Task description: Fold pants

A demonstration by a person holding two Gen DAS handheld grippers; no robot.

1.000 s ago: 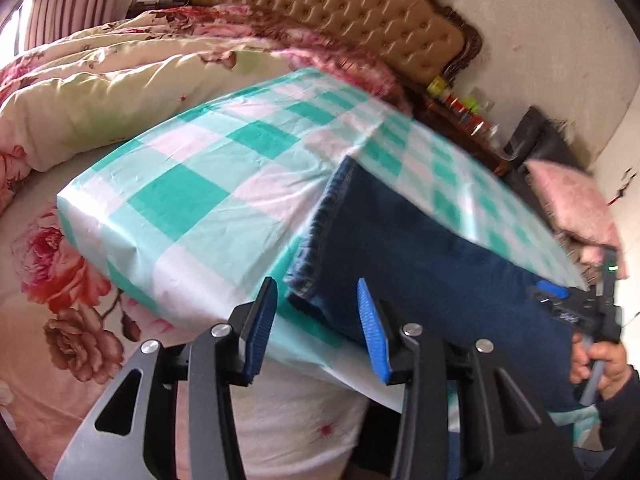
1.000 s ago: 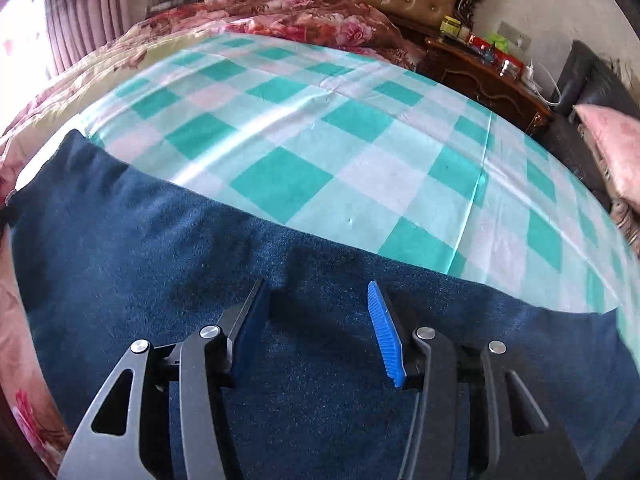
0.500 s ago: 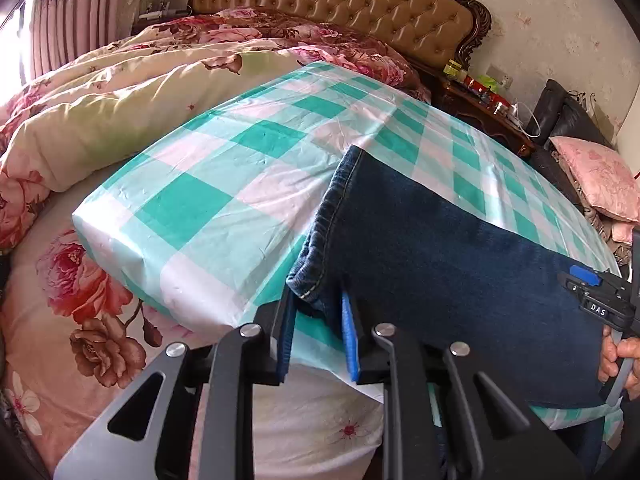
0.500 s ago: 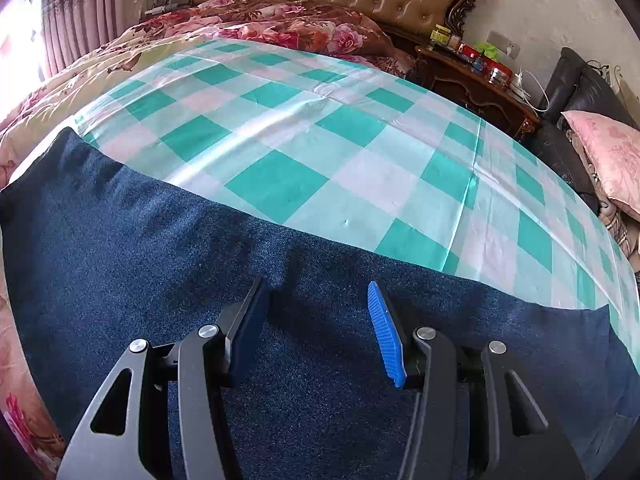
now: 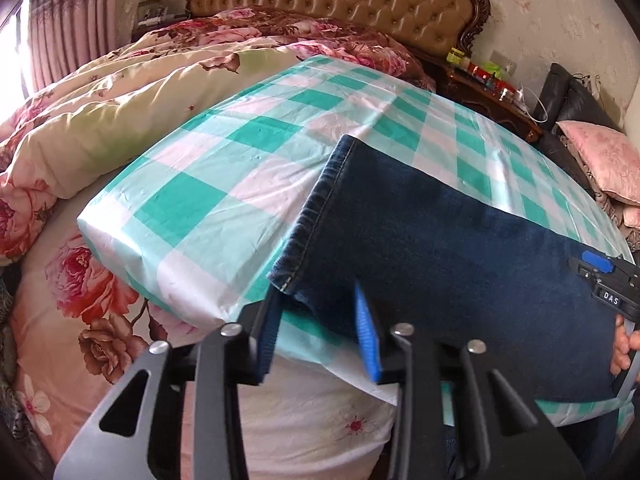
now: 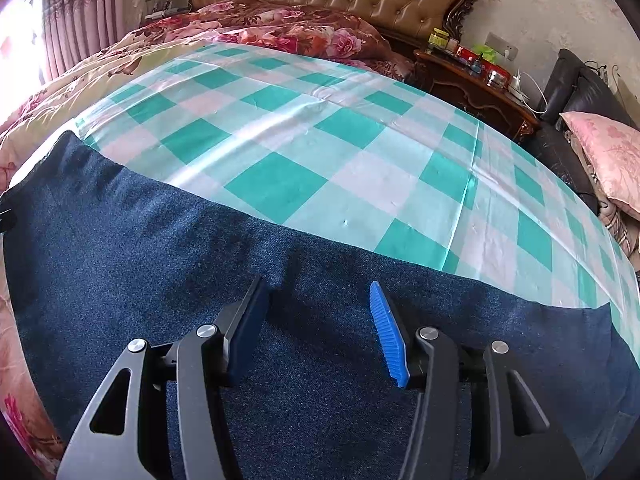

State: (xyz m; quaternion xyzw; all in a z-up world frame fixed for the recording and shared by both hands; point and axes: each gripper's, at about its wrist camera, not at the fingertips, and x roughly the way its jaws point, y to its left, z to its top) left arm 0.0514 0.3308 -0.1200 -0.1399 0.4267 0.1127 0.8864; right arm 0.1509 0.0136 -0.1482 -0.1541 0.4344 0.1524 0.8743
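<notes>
Bed in floral covers across the whole left of the frame, with a tufted headboard at upper centre. Over it, a green-and-white checked cloth stretched on a raised slab, filling the middle of both views.

On that cloth, dark blue pants, laid out flat and long. In the left wrist view, stretched from lower centre to the right edge. In the right wrist view, spread across the entire bottom half. Stitched hem slanting through mid-frame, with its near corner at the cloth's front edge.

At lower centre, left tongs clenched on that near hem corner, as far as the slight blur allows, with denim filling the gap between the blue pads. In the other view, right tongs released, pads spread over the flat denim further along the leg and pinching nothing. Seen again at the far right edge of the left wrist view, gripped by a hand.

Judged step: start of the first fold, with one hem corner taken and no fold made yet.

Next, probably: lift the hem end and carry it toward the right of the frame, over the leg. Keep the right tongs as a hold-down or fold line, and keep the hem square to avoid a skewed crease.
</notes>
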